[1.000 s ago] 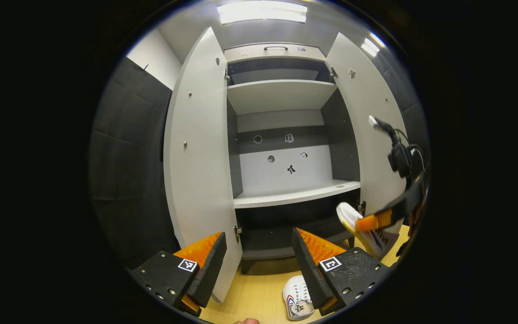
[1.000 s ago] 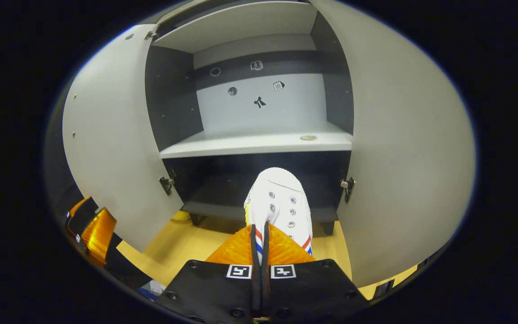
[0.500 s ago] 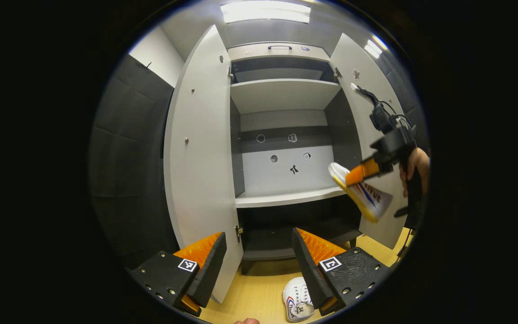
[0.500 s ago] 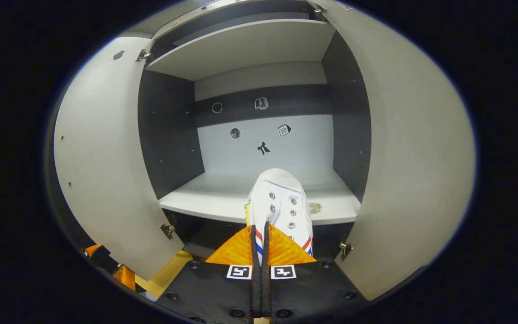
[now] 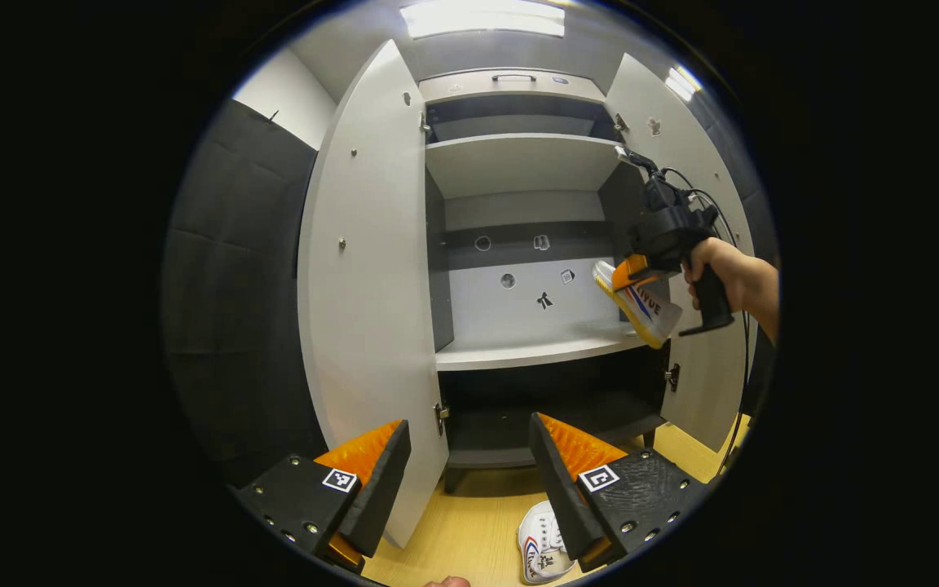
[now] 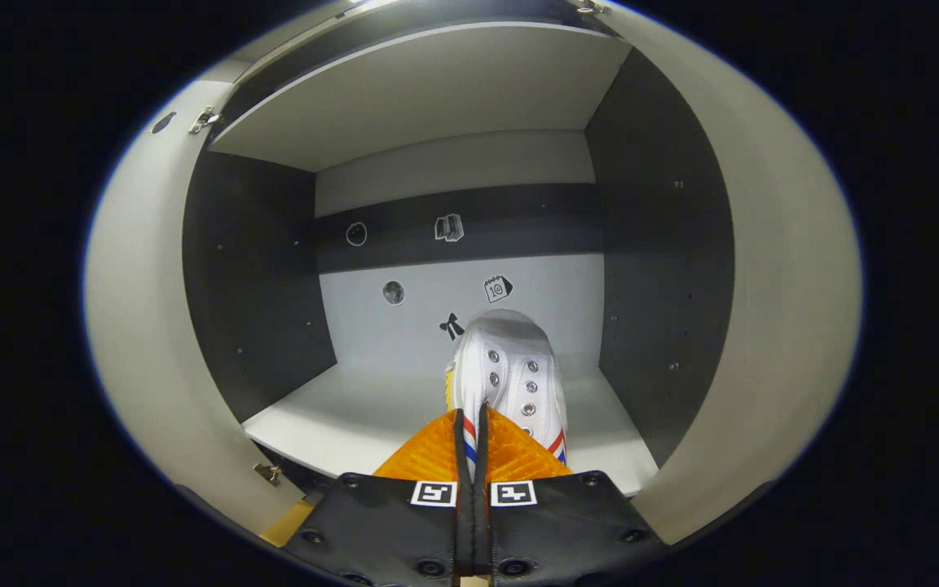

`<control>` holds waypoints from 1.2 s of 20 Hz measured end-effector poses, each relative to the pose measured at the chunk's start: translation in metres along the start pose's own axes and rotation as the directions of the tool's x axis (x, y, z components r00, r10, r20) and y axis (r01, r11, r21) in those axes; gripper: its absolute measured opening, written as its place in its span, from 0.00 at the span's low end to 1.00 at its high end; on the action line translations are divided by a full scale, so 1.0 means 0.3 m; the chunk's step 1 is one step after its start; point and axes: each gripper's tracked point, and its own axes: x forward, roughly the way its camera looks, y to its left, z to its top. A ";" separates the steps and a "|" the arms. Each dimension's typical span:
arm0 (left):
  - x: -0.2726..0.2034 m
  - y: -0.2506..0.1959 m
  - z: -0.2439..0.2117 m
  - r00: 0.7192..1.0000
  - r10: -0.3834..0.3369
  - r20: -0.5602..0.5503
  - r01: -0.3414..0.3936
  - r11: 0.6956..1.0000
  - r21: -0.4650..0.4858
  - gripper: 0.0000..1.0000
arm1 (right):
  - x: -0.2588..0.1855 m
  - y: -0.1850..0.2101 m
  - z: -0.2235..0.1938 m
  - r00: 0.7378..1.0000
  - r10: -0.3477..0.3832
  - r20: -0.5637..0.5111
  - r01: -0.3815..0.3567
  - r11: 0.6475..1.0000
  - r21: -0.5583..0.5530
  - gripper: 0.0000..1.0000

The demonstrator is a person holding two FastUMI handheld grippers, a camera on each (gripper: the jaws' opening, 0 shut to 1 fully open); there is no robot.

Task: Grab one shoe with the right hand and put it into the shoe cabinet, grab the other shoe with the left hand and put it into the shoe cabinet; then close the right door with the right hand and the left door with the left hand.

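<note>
Step in hand, as judged: 1st shoe going into cabinet w/ right hand. In the right gripper view the right tool [image 6: 469, 432] is seen pinched tight on a white canvas lace-up sneaker w/ red-blue side stripes [image 6: 509, 375], both fingers pressed on the heel end, toe pointed away toward the back wall. Shoe is held in the air above the pale grey middle shelf [image 6: 339, 416] of the tall grey two-door shoe cabinet [image 6: 649, 244], toward its right side; not yet set down. In the left gripper view the same shoe [image 5: 645, 306] is seen at the shelf's right end, carried by the far-off right tool [image 5: 628, 277] and a person's hand [image 5: 718, 269].

Left tool [image 5: 469, 456] is held low, fingers spread wide, nothing between them. The 2nd white sneaker [image 5: 541, 550] lies on the light wood floor [image 5: 461, 530] near the cabinet front, partly hidden behind the left tool's right finger [image 5: 571, 481].

Both doors stand open: left door [image 5: 372, 285], right door [image 5: 706, 367].

Next move, as judged: shoe to be lowered till sole rests on shelf, deep enough to clear the door swing, then the grip let go & the tool drawn straight back. Left tool then to be dropped onto the floor shoe.
</note>
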 end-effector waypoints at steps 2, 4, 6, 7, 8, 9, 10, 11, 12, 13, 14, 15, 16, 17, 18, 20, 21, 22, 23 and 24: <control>0.006 0.006 -0.007 1.000 0.011 -0.009 -0.011 1.000 -0.009 0.79 | 0.070 -0.010 0.017 1.000 -0.018 -0.003 0.018 1.000 0.000 0.01; 0.012 0.021 -0.005 1.000 0.029 -0.013 -0.029 1.000 -0.011 0.79 | 0.135 -0.027 0.006 0.999 -0.043 -0.015 0.043 0.999 -0.003 0.01; 0.017 0.034 -0.004 0.999 0.044 -0.014 -0.044 0.999 -0.011 0.79 | 0.184 -0.033 -0.021 0.998 -0.056 -0.040 0.055 0.998 -0.008 0.01; 0.020 0.040 -0.003 0.999 0.050 -0.015 -0.050 0.999 -0.012 0.79 | 0.208 -0.034 -0.032 0.997 -0.060 -0.050 0.060 0.998 -0.009 0.01; 0.024 0.046 -0.004 0.998 0.054 -0.017 -0.054 0.998 -0.011 0.79 | 0.232 -0.039 -0.043 0.996 -0.070 -0.060 0.069 0.997 -0.018 0.01; 0.026 0.048 -0.003 0.998 0.058 -0.017 -0.058 0.998 -0.009 0.79 | 0.252 -0.044 -0.061 0.994 -0.081 -0.074 0.080 0.997 -0.019 0.01; 0.028 0.050 0.001 0.998 0.061 -0.015 -0.061 0.998 -0.005 0.79 | 0.266 -0.049 -0.073 0.992 -0.095 -0.086 0.093 0.995 -0.021 0.01; 0.029 0.051 0.002 0.998 0.062 -0.014 -0.062 0.998 -0.001 0.79 | 0.277 -0.057 -0.081 0.990 -0.108 -0.096 0.106 0.994 -0.030 0.01; 0.031 0.052 0.007 0.998 0.062 -0.012 -0.062 0.998 0.004 0.79 | 0.278 -0.061 -0.099 0.987 -0.123 -0.101 0.119 0.992 -0.045 0.03; 0.033 0.050 0.009 0.998 0.060 -0.008 -0.060 0.998 0.009 0.79 | 0.284 -0.067 -0.100 0.987 -0.135 -0.091 0.129 0.989 -0.065 0.06; 0.034 0.046 0.014 0.998 0.056 -0.005 -0.055 0.998 0.017 0.79 | 0.279 -0.054 -0.076 0.991 -0.123 -0.056 0.119 0.990 -0.076 0.22; 0.036 0.041 0.014 0.999 0.049 -0.001 -0.049 0.998 0.026 0.79 | 0.265 -0.055 -0.062 0.990 -0.136 -0.025 0.134 0.987 -0.091 0.28; 0.040 0.035 0.020 0.999 0.042 0.003 -0.042 0.998 0.036 0.79 | 0.247 -0.054 -0.048 0.990 -0.138 0.003 0.137 0.984 -0.114 0.49; 0.040 0.028 0.023 0.999 0.033 0.007 -0.033 0.998 0.045 0.79 | 0.217 -0.046 -0.037 0.990 -0.137 0.026 0.139 0.982 -0.128 0.71; 0.045 0.022 0.028 1.000 0.020 0.009 -0.020 0.999 0.049 0.79 | 0.188 -0.033 -0.029 0.991 -0.127 0.051 0.133 0.982 -0.134 0.92; 0.051 0.005 0.038 1.000 -0.013 0.018 0.012 0.999 0.034 0.79 | 0.103 -0.029 -0.007 0.986 -0.121 0.113 0.136 0.982 -0.130 0.99; 0.054 0.001 0.038 1.000 -0.026 0.017 0.026 0.999 0.025 0.79 | 0.054 -0.026 0.002 0.983 -0.118 0.143 0.136 0.983 -0.126 0.98; 0.059 0.000 0.039 0.999 -0.035 0.017 0.035 0.999 0.020 0.79 | 0.012 -0.026 -0.002 0.979 -0.117 0.166 0.140 0.982 -0.130 0.98; 0.064 -0.003 0.035 0.999 -0.048 0.013 0.048 0.999 0.019 0.79 | -0.046 -0.024 -0.007 0.976 -0.111 0.190 0.139 0.980 -0.143 0.98; 0.069 -0.008 0.031 0.998 -0.062 0.008 0.062 0.998 0.020 0.79 | -0.106 -0.025 -0.008 0.970 -0.110 0.217 0.145 0.977 -0.154 0.98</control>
